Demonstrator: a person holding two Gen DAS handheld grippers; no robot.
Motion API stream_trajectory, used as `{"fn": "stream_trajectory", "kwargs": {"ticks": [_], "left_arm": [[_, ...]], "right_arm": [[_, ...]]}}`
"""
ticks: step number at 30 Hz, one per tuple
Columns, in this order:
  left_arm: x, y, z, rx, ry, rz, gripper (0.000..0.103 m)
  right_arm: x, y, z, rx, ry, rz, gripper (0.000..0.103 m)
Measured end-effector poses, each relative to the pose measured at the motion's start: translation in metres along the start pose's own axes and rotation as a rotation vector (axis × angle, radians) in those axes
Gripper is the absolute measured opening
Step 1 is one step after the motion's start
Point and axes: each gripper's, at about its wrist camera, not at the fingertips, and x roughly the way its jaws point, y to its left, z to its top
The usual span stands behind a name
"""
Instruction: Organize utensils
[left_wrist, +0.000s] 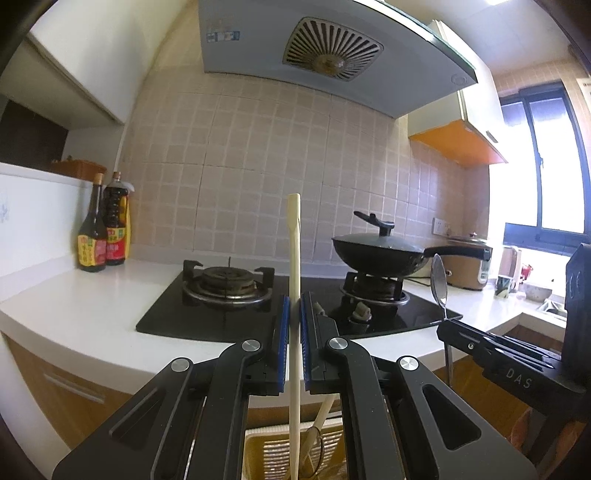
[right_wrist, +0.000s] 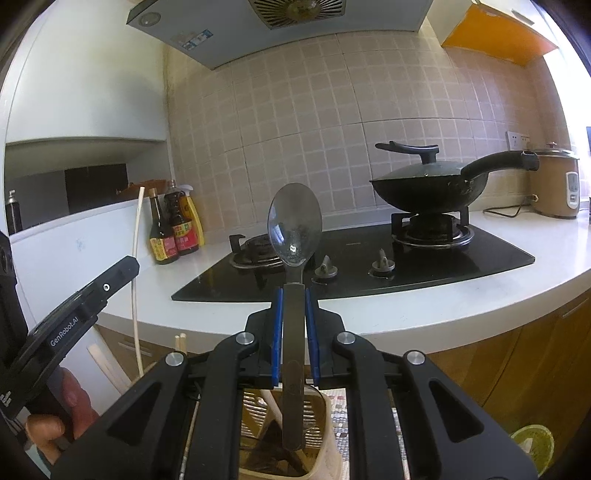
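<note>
My left gripper (left_wrist: 294, 306) is shut on a pale wooden chopstick (left_wrist: 294, 258) that stands upright, its lower end over a yellow slotted utensil basket (left_wrist: 266, 448) below the jaws. My right gripper (right_wrist: 294, 299) is shut on the handle of a metal spoon (right_wrist: 294, 225), bowl up, above the same kind of basket (right_wrist: 255, 410), which holds more chopsticks. The right gripper with its spoon (left_wrist: 439, 284) shows at the right of the left wrist view. The left gripper (right_wrist: 125, 267) and its chopstick (right_wrist: 137, 266) show at the left of the right wrist view.
A black gas hob (left_wrist: 236, 314) lies on the white counter (left_wrist: 74, 306). A lidded black wok (left_wrist: 380, 253) sits on the right burner. Two sauce bottles (left_wrist: 101, 229) stand at the back left. A rice cooker (right_wrist: 554, 184) stands right, by the window.
</note>
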Motion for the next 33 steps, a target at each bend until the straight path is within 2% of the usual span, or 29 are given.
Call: {"fn": "stream_trajectory", "kwargs": {"ticks": [12,15,17,18,19,23,25,27,29,31,33], "left_arm": [[0.005,0.019,-0.015,-0.075,0.05,-0.029,0.005],[0.004,0.024,-0.016,-0.093,0.076,-0.049,0.006],[0.002,0.026,-0.016,-0.098,0.086,-0.06,0.017],[-0.001,0.026,-0.015,-0.097,0.084,-0.057,0.027],[-0.004,0.026,-0.014,-0.095,0.079,-0.053,0.034],[-0.021,0.028,-0.009,-0.099,0.079,-0.07,0.048],[-0.032,0.03,-0.008,-0.115,0.079,-0.078,0.071],[-0.045,0.034,-0.006,-0.131,0.072,-0.083,0.078],[-0.056,0.035,-0.004,-0.137,0.073,-0.088,0.081],[-0.07,0.038,-0.001,-0.147,0.072,-0.095,0.091],[-0.083,0.041,0.001,-0.165,0.076,-0.11,0.095]], "right_arm": [[-0.01,-0.001,-0.012,-0.013,0.003,-0.006,0.011],[-0.013,-0.002,-0.016,-0.001,0.027,0.0,0.023],[-0.019,-0.006,-0.016,0.019,0.026,0.006,0.045],[-0.023,-0.007,-0.016,0.029,0.023,0.008,0.047],[-0.025,-0.007,-0.016,0.035,0.025,0.009,0.047],[-0.042,-0.01,-0.015,0.058,0.033,0.005,0.047],[-0.052,-0.007,-0.017,0.053,0.039,-0.004,0.047],[-0.06,-0.003,-0.019,0.042,0.054,-0.007,0.047],[-0.068,0.003,-0.021,0.031,0.061,-0.009,0.047],[-0.078,0.009,-0.023,0.018,0.068,-0.012,0.047],[-0.087,0.016,-0.025,0.009,0.074,-0.012,0.047]]}}
